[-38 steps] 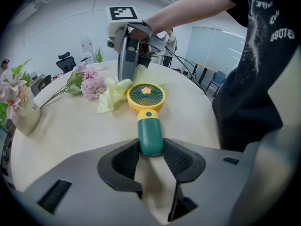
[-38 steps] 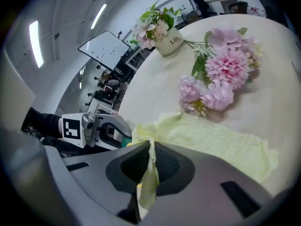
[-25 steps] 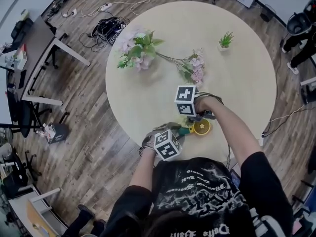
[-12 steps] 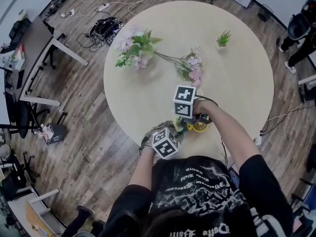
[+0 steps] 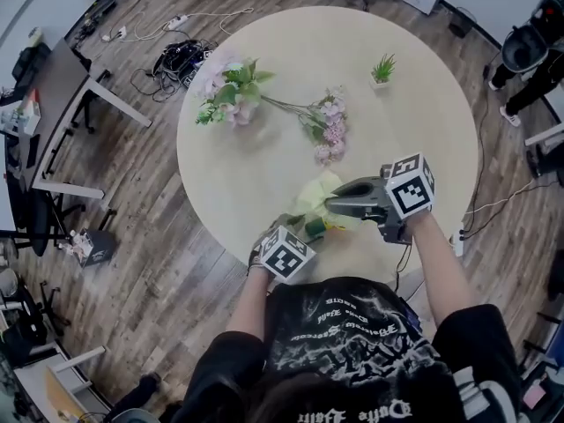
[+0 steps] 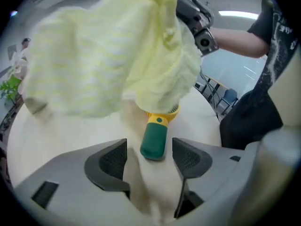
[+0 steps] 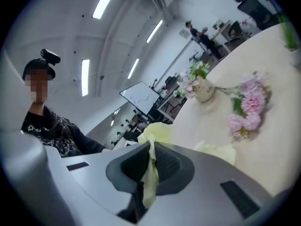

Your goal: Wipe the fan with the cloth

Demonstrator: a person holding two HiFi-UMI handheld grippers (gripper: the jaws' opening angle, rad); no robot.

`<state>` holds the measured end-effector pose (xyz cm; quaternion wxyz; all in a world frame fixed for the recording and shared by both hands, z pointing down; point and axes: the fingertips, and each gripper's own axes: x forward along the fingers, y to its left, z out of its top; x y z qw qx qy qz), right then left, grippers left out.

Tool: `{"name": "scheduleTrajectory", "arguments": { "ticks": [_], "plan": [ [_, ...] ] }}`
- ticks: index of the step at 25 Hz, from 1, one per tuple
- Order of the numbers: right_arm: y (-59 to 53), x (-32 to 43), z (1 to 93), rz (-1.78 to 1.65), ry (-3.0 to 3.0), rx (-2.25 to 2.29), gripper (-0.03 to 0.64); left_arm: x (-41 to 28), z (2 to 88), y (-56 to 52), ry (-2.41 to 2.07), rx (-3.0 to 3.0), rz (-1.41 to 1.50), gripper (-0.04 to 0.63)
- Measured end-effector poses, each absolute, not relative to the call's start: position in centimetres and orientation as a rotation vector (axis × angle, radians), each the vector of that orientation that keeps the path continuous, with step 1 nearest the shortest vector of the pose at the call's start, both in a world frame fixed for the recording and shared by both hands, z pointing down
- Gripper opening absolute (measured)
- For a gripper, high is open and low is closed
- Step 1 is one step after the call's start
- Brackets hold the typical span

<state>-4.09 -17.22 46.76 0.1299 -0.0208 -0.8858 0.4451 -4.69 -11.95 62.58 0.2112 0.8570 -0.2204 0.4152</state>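
Observation:
A small fan with a green handle [image 6: 154, 140] and a yellow head lies on the round table [image 5: 414, 122] near its front edge. My left gripper [image 6: 149, 157] has just been opening; the handle lies between its pads, untouched. In the head view this gripper [image 5: 302, 233] sits beside the fan [image 5: 315, 227]. My right gripper [image 7: 151, 166] is shut on a pale yellow cloth [image 7: 149, 160]. It is raised over the table [image 5: 331, 206] and points left. The cloth [image 6: 117, 55] hangs from it and hides most of the fan's head.
Two sprays of pink artificial flowers [image 5: 233, 95] [image 5: 328, 130] lie across the middle of the table. A small potted plant [image 5: 381, 69] stands at the far right. The table's front edge runs just beside the fan. A desk and cables sit on the floor to the left.
My right gripper has lifted off the fan and swung from pointing down to nearly level, carrying the cloth up with it. The left hand has stayed beside the fan.

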Motion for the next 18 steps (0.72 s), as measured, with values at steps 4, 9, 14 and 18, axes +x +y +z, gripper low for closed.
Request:
{"name": "scheduleTrajectory", "arguments": {
  "ticks": [4, 9, 14, 18],
  "plan": [
    [-19.0, 2.0, 47.9, 1.352, -2.653, 0.322, 0.028, -3.6, 61.2, -13.1, -0.645, 2.438, 1.156, 0.314],
    [-19.9, 8.5, 49.1, 1.388, -2.658, 0.71, 0.028, -1.2, 61.8, -13.1, -0.566, 2.512, 1.327, 0.296],
    [-18.2, 12.0, 54.0, 1.074, -2.385, 0.924, 0.028, -0.7, 62.9, -13.4, -0.616, 2.481, 1.382, 0.19],
    [-16.2, 13.5, 58.1, 0.788, -2.15, 0.937, 0.031, -0.8, 63.1, -13.6, -0.633, 2.405, 1.337, 0.198]
  ]
}}
